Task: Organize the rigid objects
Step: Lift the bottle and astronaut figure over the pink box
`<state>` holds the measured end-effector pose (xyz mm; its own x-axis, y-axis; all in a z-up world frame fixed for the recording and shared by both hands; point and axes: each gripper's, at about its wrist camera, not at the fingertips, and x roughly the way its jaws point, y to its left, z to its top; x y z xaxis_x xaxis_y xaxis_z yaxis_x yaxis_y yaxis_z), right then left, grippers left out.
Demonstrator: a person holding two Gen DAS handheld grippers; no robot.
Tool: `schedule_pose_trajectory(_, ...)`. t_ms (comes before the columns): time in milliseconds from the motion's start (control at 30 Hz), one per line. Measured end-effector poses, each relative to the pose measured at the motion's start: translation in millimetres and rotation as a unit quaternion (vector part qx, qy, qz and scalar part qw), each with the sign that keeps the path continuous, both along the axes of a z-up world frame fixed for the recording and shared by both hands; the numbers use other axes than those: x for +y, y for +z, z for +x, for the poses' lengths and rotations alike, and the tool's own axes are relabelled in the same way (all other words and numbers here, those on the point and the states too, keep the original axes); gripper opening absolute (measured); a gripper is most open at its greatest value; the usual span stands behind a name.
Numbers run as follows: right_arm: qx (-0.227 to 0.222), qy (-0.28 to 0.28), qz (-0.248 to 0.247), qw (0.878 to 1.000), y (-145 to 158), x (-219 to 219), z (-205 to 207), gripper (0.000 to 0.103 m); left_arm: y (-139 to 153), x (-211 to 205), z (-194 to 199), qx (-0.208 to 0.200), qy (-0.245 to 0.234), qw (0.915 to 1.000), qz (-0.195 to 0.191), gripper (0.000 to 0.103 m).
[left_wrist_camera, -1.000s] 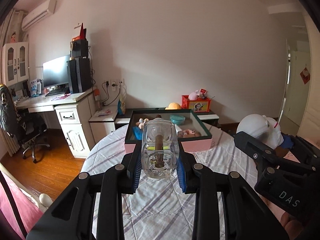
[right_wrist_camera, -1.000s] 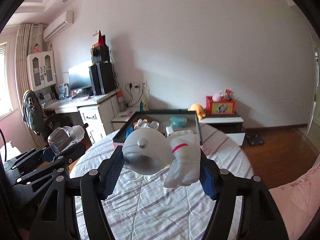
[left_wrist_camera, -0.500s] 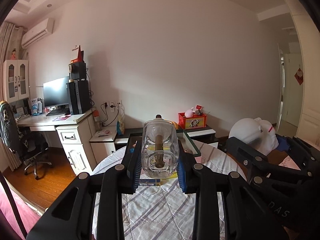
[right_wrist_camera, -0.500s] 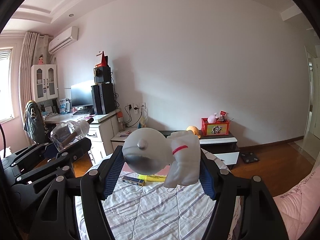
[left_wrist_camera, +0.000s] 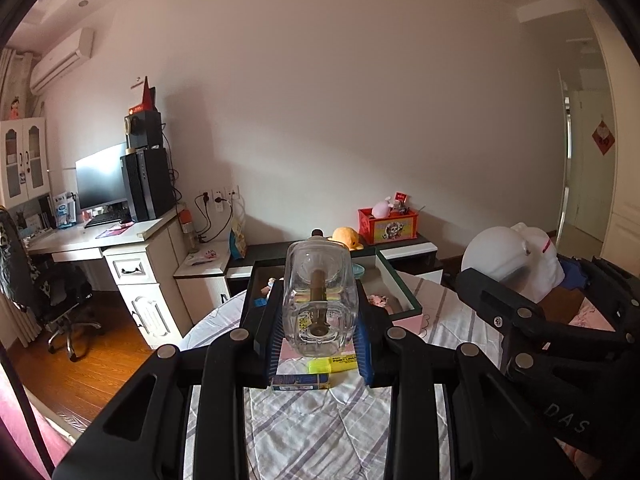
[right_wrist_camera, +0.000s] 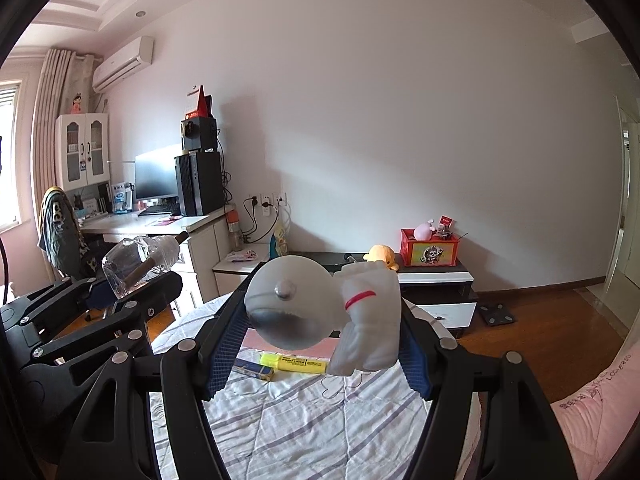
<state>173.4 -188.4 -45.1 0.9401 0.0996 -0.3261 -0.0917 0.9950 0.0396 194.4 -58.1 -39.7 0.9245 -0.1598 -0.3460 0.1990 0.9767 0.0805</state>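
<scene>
Left gripper (left_wrist_camera: 320, 336): blue pads clamped narrowly on clear glass bottle (left_wrist_camera: 319, 300).
Right gripper (right_wrist_camera: 320, 340): jaws wide, clamped on white plastic astronaut figure (right_wrist_camera: 324, 312).

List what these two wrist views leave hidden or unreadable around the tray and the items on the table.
- Left wrist view: the tray's contents are mostly hidden behind the glass bottle in the left hand-held gripper.
- Right wrist view: the tray is almost wholly hidden behind the astronaut figure in the right hand-held gripper.
- Both views: the blue box has print too small to read; the yellow highlighter is partly covered.
</scene>
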Motion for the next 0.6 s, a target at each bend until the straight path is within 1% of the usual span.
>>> schedule_pose_trajectory(133,0.015,0.0,-0.014,1.0,-4,-1,45,0.07,-3,-8,61,0.023,-0.013,0.9996,0.011,0.03)
schedule_pose_trajectory(200,0.02,0.0,-0.022,1.0,-5,-5,75,0.07,-7,-13,99,0.039,-0.013,0.999,0.016,0.03)
schedule_pose_trajectory(333,0.043,-0.003,-0.034,0.998,-14,-9,138,0.07,-24,-23,171,0.085,-0.02,0.9959,0.022,0.03)
schedule_pose_trajectory(400,0.06,-0.001,-0.033,0.998,-23,-13,172,0.07,-37,-25,206,0.117,-0.024,0.9927,0.016,0.03)
schedule_pose_trajectory(500,0.097,0.003,-0.032,0.995,-44,-17,218,0.07,-60,-26,251,0.151,-0.012,0.9878,0.035,0.03)
schedule_pose_trajectory(600,0.136,0.004,-0.038,0.99,-72,-19,258,0.07,-86,-25,288,0.195,-0.008,0.98,0.039,0.03)
